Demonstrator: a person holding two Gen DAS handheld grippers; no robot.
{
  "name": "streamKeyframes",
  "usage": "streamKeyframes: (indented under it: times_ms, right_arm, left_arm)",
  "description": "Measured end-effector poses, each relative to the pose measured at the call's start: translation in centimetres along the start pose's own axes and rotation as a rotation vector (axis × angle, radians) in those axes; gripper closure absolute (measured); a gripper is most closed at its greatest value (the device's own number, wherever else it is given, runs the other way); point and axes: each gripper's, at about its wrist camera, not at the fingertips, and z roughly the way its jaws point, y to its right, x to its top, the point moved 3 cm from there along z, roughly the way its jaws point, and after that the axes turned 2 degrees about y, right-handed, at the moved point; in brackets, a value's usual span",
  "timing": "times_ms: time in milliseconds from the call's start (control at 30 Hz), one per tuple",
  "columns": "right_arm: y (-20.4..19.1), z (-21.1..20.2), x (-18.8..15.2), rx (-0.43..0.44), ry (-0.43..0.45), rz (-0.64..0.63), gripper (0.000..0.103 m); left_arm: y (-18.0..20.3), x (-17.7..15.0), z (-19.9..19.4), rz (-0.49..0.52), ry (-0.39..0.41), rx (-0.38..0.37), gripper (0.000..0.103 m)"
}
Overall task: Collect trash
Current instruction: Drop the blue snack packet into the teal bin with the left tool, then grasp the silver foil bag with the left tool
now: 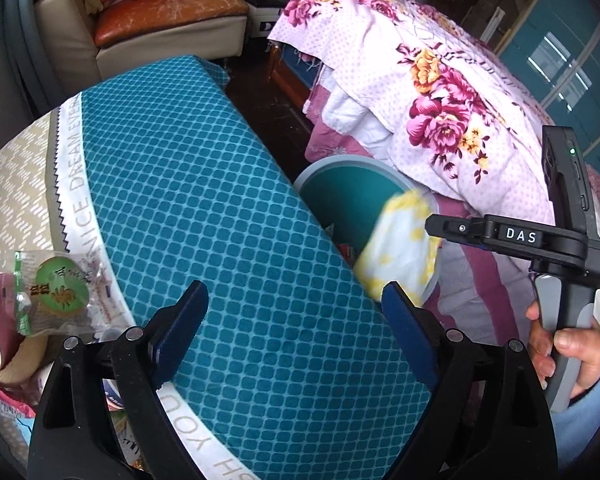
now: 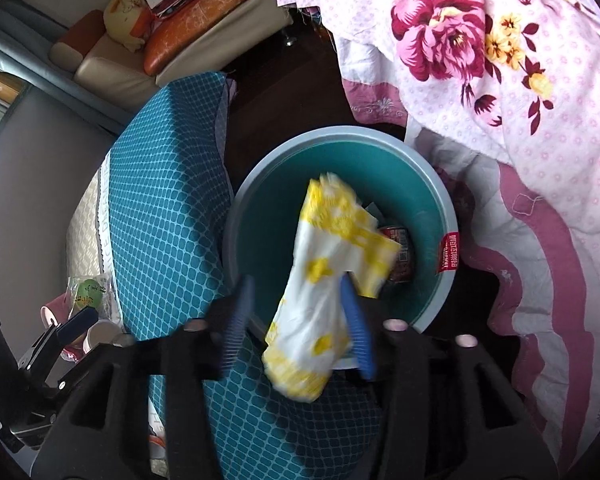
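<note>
Right gripper (image 2: 298, 320), jaws parted, is seen with a crumpled yellow-and-white plastic wrapper (image 2: 332, 276) loose between them above a round teal bin (image 2: 448, 216).

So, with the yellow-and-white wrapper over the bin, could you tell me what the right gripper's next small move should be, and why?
Probably hold the right gripper over the teal bin with its jaws apart until the yellow-and-white wrapper drops clear. The wrapper hangs over the bin's mouth, blurred as if slipping, one pad close against it. Pulling away early might drag it onto the teal cloth.
</note>
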Motion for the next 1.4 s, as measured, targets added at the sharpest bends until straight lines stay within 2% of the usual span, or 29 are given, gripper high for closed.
streamKeyframes:
  times_ms: [200,367,433,633,1067,1233,1400]
  right_arm:
    - [-1.4,-0.4,-0.1,-0.023,0.004,-0.014,0.038]
    - [-3.4,-0.4,-0.9,-0.031,-0.030,-0.059,0.034]
    - [-4.2,-0.4,-1.4,-0.031,-0.043,-0.079,0.030]
    - [-7.7,-0.6,-3.4,-0.021,-0.067,-0.171,0.028]
    - [-14.4,0.2,-8.2,-0.017,-0.145,-0.329,0.027]
    - [-16.2,0.6,-9.9,-0.022,-0.174,-0.367,0.027]
    - [-17.2,1.0,-11.2,-0.032,-0.199,-0.390,0.027]
  left_arm:
    - [-2.0,-0.8,-1.1,-0.040,0.009,-0.007,0.013]
    - [-3.3,-2.6,-2.0,-0.056,0.006,-0.006,0.013]
    - [-3.8,-3.5,-2.6,-0.061,0.002,-0.007,0.013]
    - [-6.3,-6.1,-5.6,-0.056,0.015,0.021,0.013]
    - [-14.8,-12.6,-11.1,-0.137,0.012,0.116,0.013]
    - [-17.0,-15.6,-12.1,-0.134,-0.010,0.129,0.013]
    - [-17.6,-18.5,-13.2,-0.089,-0.018,0.107,0.013]
